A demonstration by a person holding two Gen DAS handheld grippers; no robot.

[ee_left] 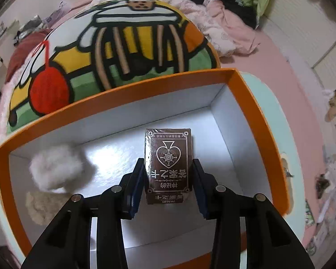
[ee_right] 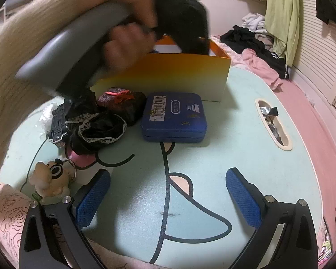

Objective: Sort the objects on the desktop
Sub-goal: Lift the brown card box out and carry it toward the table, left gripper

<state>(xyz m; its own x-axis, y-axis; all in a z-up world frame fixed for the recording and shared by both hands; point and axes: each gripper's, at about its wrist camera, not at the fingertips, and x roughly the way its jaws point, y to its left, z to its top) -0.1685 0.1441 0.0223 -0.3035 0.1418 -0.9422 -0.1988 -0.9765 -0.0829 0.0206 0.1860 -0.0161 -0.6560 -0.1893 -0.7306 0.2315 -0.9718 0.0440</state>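
- Left wrist view: left gripper point(ee_left: 168, 174) is down inside the orange box point(ee_left: 127, 92); card deck point(ee_left: 168, 163) sits between its fingers point(ee_left: 136, 179), contact unclear, so can't tell gripped or released.
- White fluff point(ee_left: 56, 165) lies left of the fingers.
- Right wrist view: right gripper point(ee_right: 168, 198) fingers spread, empty, above the desk point(ee_right: 212, 148).
- Blue case point(ee_right: 174, 116) ahead of them, apart.

Inside the orange box point(ee_left: 253, 109) the right half of the floor is free, the card pack point(ee_left: 168, 163) stands in the middle and two fluffy balls point(ee_left: 56, 165) block the left corner.
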